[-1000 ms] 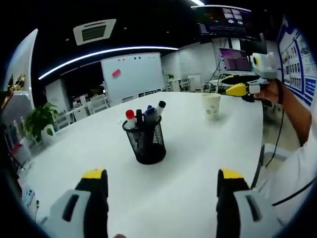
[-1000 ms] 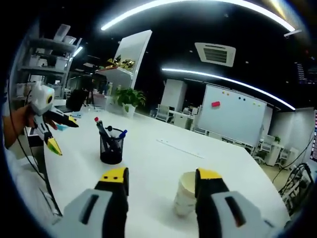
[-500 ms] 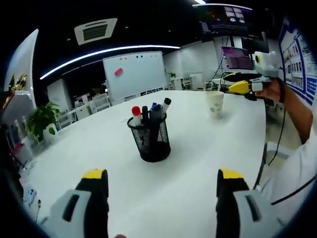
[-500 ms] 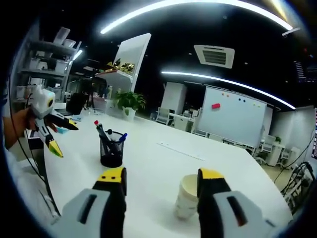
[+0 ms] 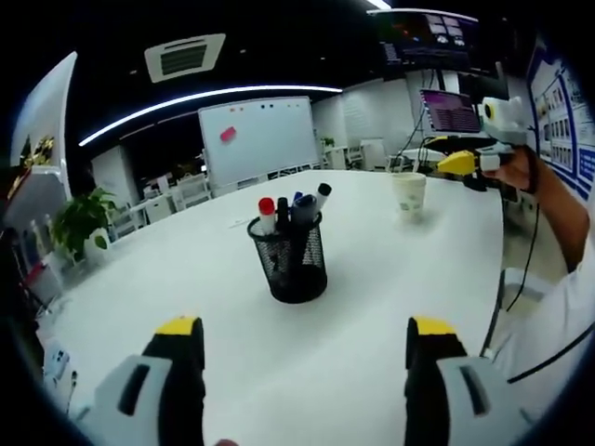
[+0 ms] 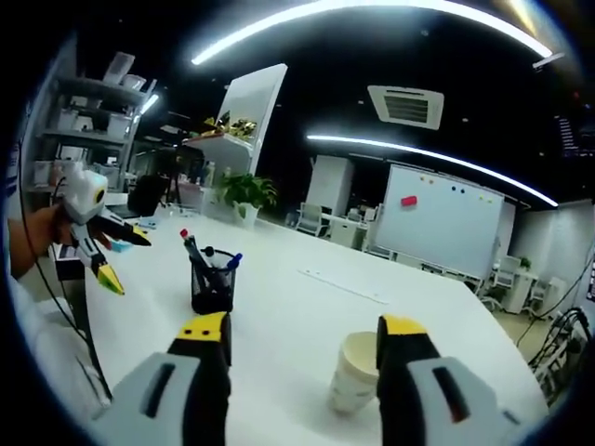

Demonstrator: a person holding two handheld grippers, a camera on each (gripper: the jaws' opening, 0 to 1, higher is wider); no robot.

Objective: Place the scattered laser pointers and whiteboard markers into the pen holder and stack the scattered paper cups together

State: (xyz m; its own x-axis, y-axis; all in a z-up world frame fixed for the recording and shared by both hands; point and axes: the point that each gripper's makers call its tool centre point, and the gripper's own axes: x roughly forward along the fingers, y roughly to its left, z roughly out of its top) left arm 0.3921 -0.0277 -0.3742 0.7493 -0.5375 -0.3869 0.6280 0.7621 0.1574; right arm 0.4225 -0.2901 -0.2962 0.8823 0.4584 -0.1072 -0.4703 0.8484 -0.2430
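Both my grippers, left (image 5: pixel 294 348) and right (image 6: pixel 301 344), fingers wide, empty. Cups (image 6: pixel 357 373) light, crushable: I grip mid-wall softly.

black wire-mesh pen holder (image 5: pixel 296 265), glossy white table (image 5: pixel 372 307)

Grey-bodied left tool (image 5: pixel 304 346) with black, yellow-tipped jaws; right tool (image 6: pixel 302 340) alike. White sleeve (image 5: pixel 548 316) at four o'clock, black cable trailing.

Before you lies a wide white table (image 5: pixel 186 279). On it stands a black mesh pen holder (image 5: pixel 295 265) with markers (image 5: pixel 267 208) upright inside, and well apart from it a stack of paper cups (image 5: pixel 408 192).
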